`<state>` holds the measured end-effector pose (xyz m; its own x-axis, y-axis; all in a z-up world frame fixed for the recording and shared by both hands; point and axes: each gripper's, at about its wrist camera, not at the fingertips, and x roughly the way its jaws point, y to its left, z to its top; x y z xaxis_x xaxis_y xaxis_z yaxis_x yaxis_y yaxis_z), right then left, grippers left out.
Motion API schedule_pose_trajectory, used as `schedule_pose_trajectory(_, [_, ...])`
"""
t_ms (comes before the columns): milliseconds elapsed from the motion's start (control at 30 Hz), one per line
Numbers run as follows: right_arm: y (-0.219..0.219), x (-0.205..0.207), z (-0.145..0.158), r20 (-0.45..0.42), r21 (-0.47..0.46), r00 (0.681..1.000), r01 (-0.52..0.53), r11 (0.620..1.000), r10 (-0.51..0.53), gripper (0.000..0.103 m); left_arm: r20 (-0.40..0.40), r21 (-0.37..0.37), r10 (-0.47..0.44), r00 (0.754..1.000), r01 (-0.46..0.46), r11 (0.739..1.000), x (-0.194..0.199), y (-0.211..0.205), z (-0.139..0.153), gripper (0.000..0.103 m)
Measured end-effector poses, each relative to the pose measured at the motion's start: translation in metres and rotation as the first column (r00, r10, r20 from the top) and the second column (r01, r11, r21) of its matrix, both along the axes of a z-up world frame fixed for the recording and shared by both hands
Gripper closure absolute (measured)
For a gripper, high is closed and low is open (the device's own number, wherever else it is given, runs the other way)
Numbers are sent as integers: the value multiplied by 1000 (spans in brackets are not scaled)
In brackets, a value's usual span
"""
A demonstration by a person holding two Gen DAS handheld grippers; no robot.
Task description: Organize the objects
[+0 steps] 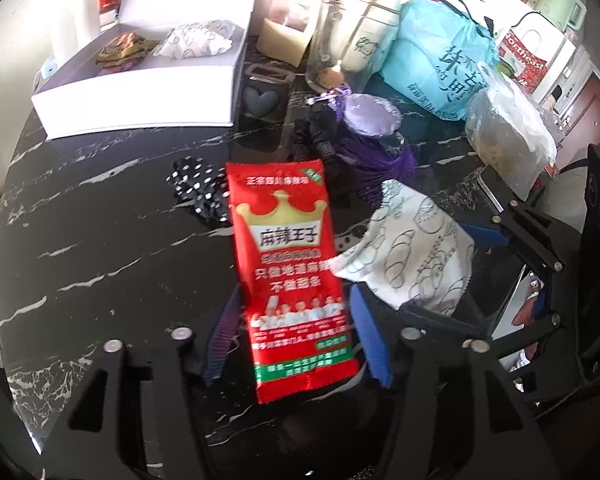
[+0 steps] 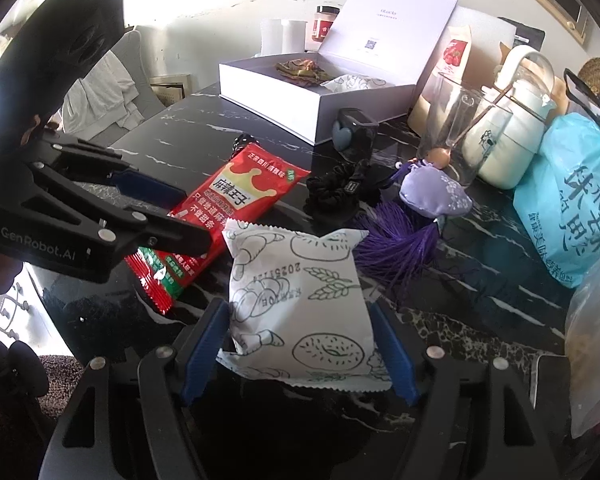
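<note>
Packets on black marble table [image 1: 100,240], one between the jaws of each claw.

Left gripper [image 1: 294,312]: jaws about half wide, astride the lower end of red packet [image 1: 292,264]. Packet flat on the table, long axis running away from the camera, blue pads [image 1: 370,336] just beside its edges, no squeeze visible. Slightly blurred on the left side, so contact there hard to tell.

Right gripper [image 2: 298,312]: jaws fairly wide, white packet [image 2: 296,280] between them, printed with bread drawings. Packet resting on the table, pads close at both of its side edges, wrapper not pinched in. Upper left corner of it overlapping the red packet's edge.

Beyond the packets: black scrunchie [image 2: 332,192], purple sachet [image 2: 436,194] with tassel, dotted cloth [image 1: 196,192] poking out from under the red packet's far end.

At the back, white box [image 1: 140,100] with lid up, a second white packet [image 1: 196,40] and a patterned cloth item [image 1: 120,50] inside. To the right of it, glass [image 2: 456,120], white kettle [image 2: 508,136], blue bag [image 2: 572,200].
</note>
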<state>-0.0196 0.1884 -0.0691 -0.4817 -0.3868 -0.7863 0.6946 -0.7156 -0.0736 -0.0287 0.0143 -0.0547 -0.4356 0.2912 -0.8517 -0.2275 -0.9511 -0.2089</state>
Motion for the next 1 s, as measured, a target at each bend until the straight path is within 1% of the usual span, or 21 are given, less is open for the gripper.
schedule_pose_trajectory(67, [0, 0, -1, -4, -6, 1000, 3, 1000, -3, 30, -4, -18, -14, 1000, 13, 1000, -1, 7, 0, 33])
schedule_pose_trajectory(200, [-1, 1, -2, -13, 2, 1000, 1, 1000, -1, 30, -3, -81, -26, 1000, 25, 996, -4, 18, -5, 31])
schedule_pose_trajectory(300, [-1, 1, -2, -12, 5, 1000, -3, 1000, 3, 30, 19, -103, -27, 999, 28, 994, -6, 22, -13, 31])
schedule_pose_trajectory(333, [0, 1, -2, -13, 6, 1000, -3, 1000, 3, 30, -4, -127, -29, 1000, 28, 991, -5, 24, -13, 31])
schedule_pose_trajectory(433, [1, 1, -3, -12, 3, 1000, 0, 1000, 0, 30, -18, -161, -32, 999, 28, 987, -3, 28, -16, 31])
schedule_pose_trajectory(500, [1, 1, -4, -13, 1, 1000, 3, 1000, -3, 30, -26, -175, -34, 999, 29, 984, -2, 29, -17, 33])
schedule_pose_trajectory(567, [0, 2, -4, -18, 3, 1000, 3, 1000, -3, 30, -44, -195, -34, 998, 25, 981, 0, 30, -17, 46])
schedule_pose_trajectory(733, [0, 0, -7, 2, -8, 1000, 24, 1000, -24, 31, -48, -176, -36, 998, 27, 984, 2, 23, -16, 52])
schedule_pose_trajectory(800, [0, 0, -7, 8, -13, 1000, 17, 1000, -17, 38, -44, -171, -45, 998, 36, 985, 3, 23, -15, 53])
schedule_pose_trajectory(900, [-1, 1, -6, 6, -12, 1000, 13, 1000, -13, 43, -40, -162, -45, 998, 38, 986, 5, 23, -14, 54])
schedule_pose_trajectory(1000, [1, 1, -5, 20, -25, 1000, 22, 999, -21, 45, -26, -129, -36, 999, 33, 991, 8, 20, -13, 54])
